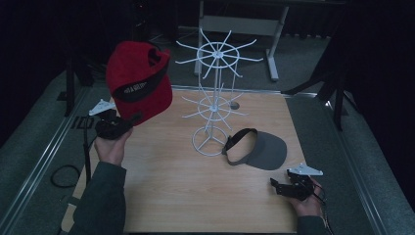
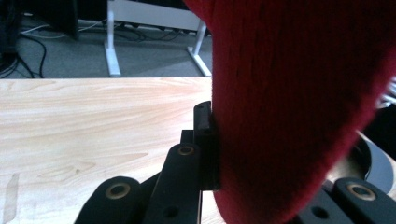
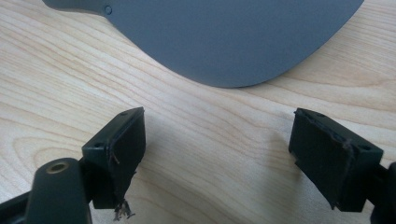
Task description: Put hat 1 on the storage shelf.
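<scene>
Left claw (image 1: pixel 128 121): it is clamped on the red cap (image 1: pixel 138 81); in the left gripper view one black jaw presses flat against the red cloth.
Red cap: it is lifted clear above the left part of the surface (image 1: pixel 171 186). It hangs tilted over the claw, with a dark band and small white letters across its lower part. In the left gripper view its red cloth (image 2: pixel 299 107) covers the right half of the picture.
Left hand (image 1: pixel 111 147): it comes in from the bottom left and holds the gripper from below; the sleeve is dark green.
Right claw (image 1: pixel 275 185): its jaws stand wide apart with nothing between them, only bare wood. It rests low at the near right part of the surface.
Grey visor (image 1: pixel 259 149): it lies flat on the surface, just beyond the right claw and not touching it. In the right gripper view its rounded brim (image 3: pixel 224 37) is ahead of the two jaws.
White rack (image 1: pixel 213 98): it stands upright in the middle of the surface, between the cap and the visor, with two rings of thin arms. No hat hangs on it.
Surface: light wood, and a grey carpet floor lies around it.
</scene>
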{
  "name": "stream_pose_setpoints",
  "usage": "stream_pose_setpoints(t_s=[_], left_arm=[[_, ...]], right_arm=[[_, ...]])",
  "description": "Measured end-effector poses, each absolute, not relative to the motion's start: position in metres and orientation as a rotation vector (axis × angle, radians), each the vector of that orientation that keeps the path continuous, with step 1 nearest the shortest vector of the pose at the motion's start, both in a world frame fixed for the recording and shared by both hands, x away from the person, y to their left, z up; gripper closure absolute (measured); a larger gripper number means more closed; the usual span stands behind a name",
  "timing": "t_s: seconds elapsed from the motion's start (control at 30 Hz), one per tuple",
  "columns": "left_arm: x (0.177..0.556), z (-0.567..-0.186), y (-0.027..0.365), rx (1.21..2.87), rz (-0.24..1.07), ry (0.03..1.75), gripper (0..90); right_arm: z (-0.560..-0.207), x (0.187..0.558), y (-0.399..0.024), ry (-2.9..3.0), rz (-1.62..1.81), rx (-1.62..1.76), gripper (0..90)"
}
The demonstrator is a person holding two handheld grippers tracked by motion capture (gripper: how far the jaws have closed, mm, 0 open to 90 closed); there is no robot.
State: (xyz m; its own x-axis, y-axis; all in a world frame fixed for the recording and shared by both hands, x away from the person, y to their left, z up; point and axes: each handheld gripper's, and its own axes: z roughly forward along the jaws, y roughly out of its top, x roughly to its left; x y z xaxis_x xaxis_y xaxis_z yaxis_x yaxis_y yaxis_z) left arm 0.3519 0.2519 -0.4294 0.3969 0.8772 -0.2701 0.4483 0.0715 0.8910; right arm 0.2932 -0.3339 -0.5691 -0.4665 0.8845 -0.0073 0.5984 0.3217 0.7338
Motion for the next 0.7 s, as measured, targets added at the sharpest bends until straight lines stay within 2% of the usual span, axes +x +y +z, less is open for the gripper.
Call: stream_pose_setpoints(t_s=[0.7], left_arm=[[0.354,-0.411,0.247,1.540,0.509,1.182,85.8]], right_arm=[[-0.569,0.293,-0.334,2.184,0.950,1.314,18.5]])
